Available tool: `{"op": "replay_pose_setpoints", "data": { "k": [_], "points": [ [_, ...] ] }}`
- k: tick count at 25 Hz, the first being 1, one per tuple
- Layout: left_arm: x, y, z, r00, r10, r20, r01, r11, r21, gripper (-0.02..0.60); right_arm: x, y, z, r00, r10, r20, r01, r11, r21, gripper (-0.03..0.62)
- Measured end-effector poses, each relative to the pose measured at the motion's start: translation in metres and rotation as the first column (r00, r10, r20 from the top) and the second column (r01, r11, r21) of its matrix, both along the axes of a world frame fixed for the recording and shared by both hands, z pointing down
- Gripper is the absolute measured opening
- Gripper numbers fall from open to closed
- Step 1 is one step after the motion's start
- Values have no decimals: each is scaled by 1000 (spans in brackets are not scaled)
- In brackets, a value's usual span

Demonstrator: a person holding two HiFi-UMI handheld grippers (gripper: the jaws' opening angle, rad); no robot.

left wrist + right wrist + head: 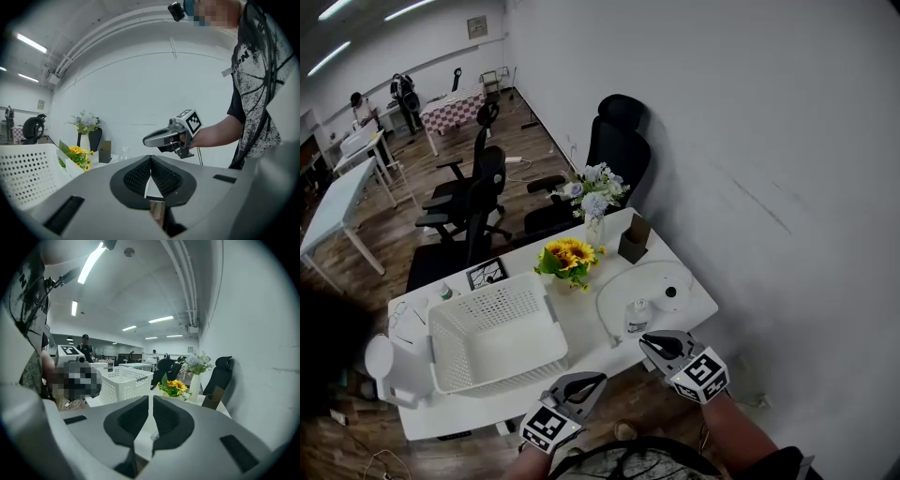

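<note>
I hold both grippers in the air just in front of the near edge of a white table (586,323). My left gripper (596,379) hangs near the front corner of a white perforated basket (497,364). Its jaws (150,158) meet at the tips with nothing between them. My right gripper (648,341) sits just before a small clear bottle (637,315). In its own view the right gripper (151,399) shows only a thin slit between the pads and holds nothing. The left gripper view shows the right gripper (149,139) in a hand.
On the table stand sunflowers (568,254), a vase of pale flowers (595,201), a brown box (633,240) and a round white tray (617,289). Black office chairs (619,150) stand behind it. A white wall runs along the right. Further tables and people are far back.
</note>
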State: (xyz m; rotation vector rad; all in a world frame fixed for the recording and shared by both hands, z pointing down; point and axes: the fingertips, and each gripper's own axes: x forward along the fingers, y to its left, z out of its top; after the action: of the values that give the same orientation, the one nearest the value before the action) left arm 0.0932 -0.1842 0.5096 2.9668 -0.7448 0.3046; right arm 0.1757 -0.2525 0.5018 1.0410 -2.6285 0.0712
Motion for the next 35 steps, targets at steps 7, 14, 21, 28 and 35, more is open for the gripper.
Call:
{"op": "replay_pose_setpoints", "data": {
  "k": [7,14,21,28,35],
  "points": [
    [-2,1,-11,1000,25,-15,-25,999,25,11,-6,32,-2,999,16,49,-15,1000,-14,34],
    [8,4,-14,998,57,-20,-57,998,34,11,2,47,2,999,35,40,-34,999,-29,25],
    [17,2,-13,997,69,-28,-68,997,29,11,7,52,8,999,36,31,-35,998,-48,21],
    [24,-1,-10,998,64,-26,-64,998,26,11,16,50,14,999,37,23,-36,997,-62,21],
    [23,-2,-9,999,50,-22,-49,998,24,11,17,48,16,999,30,42,-28,998,-65,21]
  ]
}}
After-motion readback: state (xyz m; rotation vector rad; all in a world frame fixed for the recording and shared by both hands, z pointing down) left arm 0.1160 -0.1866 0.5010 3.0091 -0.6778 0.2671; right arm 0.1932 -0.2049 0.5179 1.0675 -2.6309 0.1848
